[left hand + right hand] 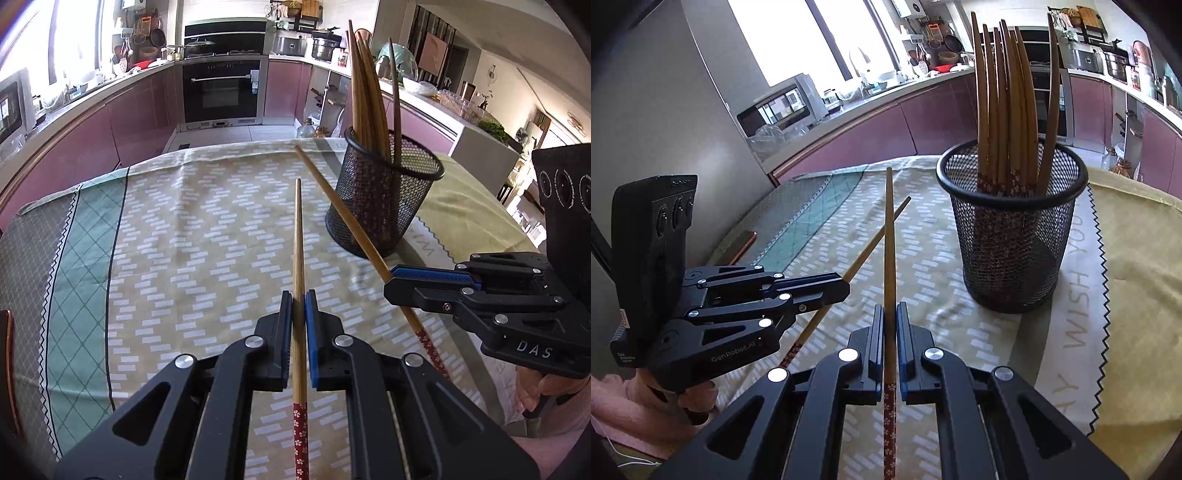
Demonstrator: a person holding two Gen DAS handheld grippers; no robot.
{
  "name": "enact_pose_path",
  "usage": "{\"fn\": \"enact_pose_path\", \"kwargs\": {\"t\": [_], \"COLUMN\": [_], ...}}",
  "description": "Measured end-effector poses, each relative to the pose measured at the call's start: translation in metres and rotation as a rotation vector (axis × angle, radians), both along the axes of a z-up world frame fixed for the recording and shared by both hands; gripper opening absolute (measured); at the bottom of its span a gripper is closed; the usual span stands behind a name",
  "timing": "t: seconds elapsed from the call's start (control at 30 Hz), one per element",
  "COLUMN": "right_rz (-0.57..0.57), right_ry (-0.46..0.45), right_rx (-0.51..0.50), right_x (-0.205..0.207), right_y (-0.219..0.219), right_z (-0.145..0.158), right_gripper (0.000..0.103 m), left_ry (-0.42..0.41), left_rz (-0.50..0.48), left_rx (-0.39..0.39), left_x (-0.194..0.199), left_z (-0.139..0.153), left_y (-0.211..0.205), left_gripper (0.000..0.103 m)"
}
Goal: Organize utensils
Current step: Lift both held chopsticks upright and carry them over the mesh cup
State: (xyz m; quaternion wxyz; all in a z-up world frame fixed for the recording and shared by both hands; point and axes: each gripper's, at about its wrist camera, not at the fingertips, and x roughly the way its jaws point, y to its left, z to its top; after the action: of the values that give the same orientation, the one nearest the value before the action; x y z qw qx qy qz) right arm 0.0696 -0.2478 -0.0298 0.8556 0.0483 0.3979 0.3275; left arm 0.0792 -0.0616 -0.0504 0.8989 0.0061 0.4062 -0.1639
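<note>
Bamboo chopsticks, one pinched lengthwise in the left gripper (298, 314) and one in the right gripper (890, 325) (tips forward, likely for dropping in), hover above the tablecloth (184, 240) near the mesh cup (1012, 236) toward its far right corner.

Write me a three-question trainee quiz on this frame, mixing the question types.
1. True or false: the left gripper and the right gripper each clamp one chopstick.
2. Where do the other chopsticks stand?
A) flat on the tablecloth
B) upright in the black mesh cup
C) in a drawer
3. Fill in: the handle end of the left gripper's chopstick has a ____ floral pattern.

Key:
1. True; both are shut on a chopstick, with the right gripper's chopstick pointing forward.
2. B
3. red
</note>
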Motion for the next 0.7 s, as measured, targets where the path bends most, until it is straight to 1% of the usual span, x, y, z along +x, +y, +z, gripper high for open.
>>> {"fn": "enact_pose_path", "kwargs": {"t": [0.47,0.7], "right_rz": [-0.039,-0.060], "right_ry": [-0.090,-0.117], "right_rx": [0.051,0.066], "right_x": [-0.011,-0.013], "right_y": [-0.022,-0.036], "right_z": [0.028,0.035], "right_gripper": [0.006,0.006], "left_ry": [-0.058,-0.079], "left_rz": [-0.037,-0.048], "left_rx": [-0.114,-0.140], "left_x": [-0.007,-0.008], "left_z": [0.032,0.041], "left_y": [0.003,0.004], "left_gripper": [0.008,0.008]}}
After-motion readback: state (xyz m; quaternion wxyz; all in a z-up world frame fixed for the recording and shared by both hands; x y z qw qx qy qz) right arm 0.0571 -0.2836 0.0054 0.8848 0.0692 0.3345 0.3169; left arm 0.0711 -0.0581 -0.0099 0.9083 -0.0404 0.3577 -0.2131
